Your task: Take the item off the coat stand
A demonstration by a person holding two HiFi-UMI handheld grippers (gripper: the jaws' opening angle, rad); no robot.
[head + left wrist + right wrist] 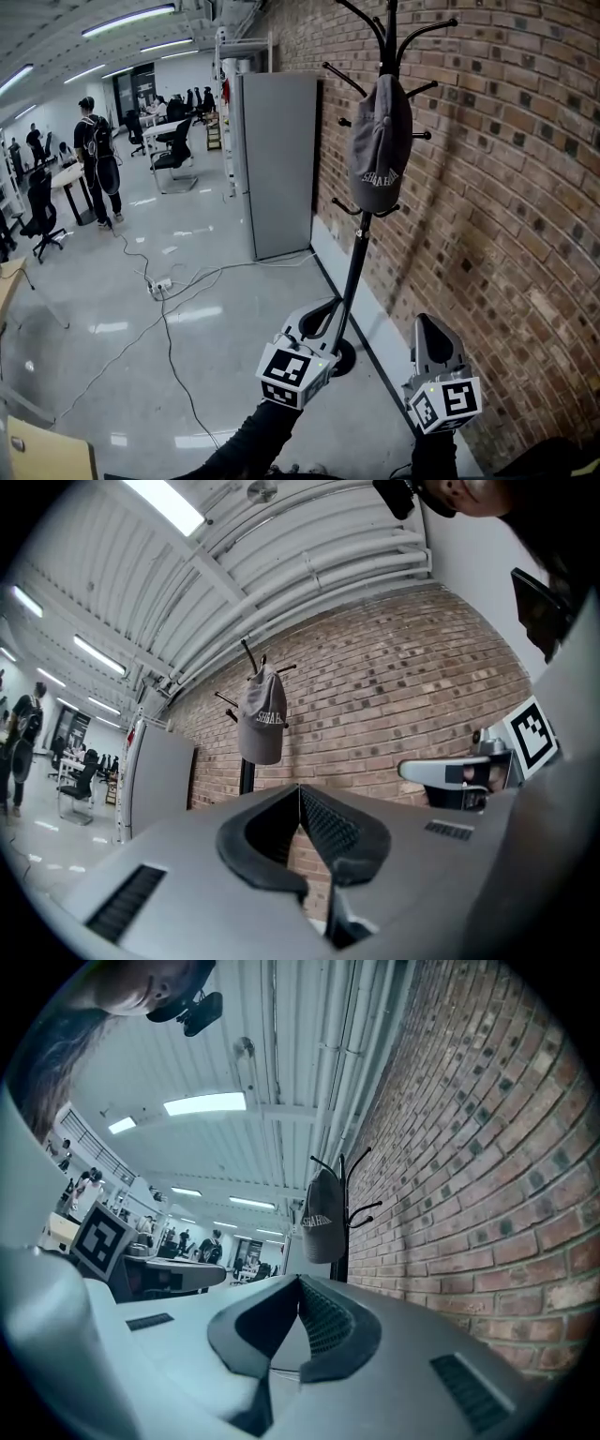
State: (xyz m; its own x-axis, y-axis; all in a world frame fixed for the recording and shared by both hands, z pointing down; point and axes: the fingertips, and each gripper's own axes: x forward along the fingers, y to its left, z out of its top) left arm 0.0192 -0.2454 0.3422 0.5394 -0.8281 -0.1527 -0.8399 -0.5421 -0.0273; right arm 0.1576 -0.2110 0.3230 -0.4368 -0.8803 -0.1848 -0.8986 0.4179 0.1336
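Observation:
A grey cap (380, 145) with white lettering hangs from a hook of the black coat stand (354, 267) against the brick wall. The cap (262, 722) also shows ahead and above in the left gripper view, and the same cap (322, 1217) hangs ahead in the right gripper view. My left gripper (309, 330) is low in the head view, just left of the stand's pole, its jaws shut with nothing between them. My right gripper (433, 339) is to the pole's right, near the wall, jaws shut and empty. Both are well below the cap.
The stand's round base (339, 356) sits on the glossy floor. A grey cabinet (275, 169) stands beyond it by the brick wall (506, 206). Cables and a power strip (159, 284) lie on the floor at left. People and office chairs (98, 159) are far back.

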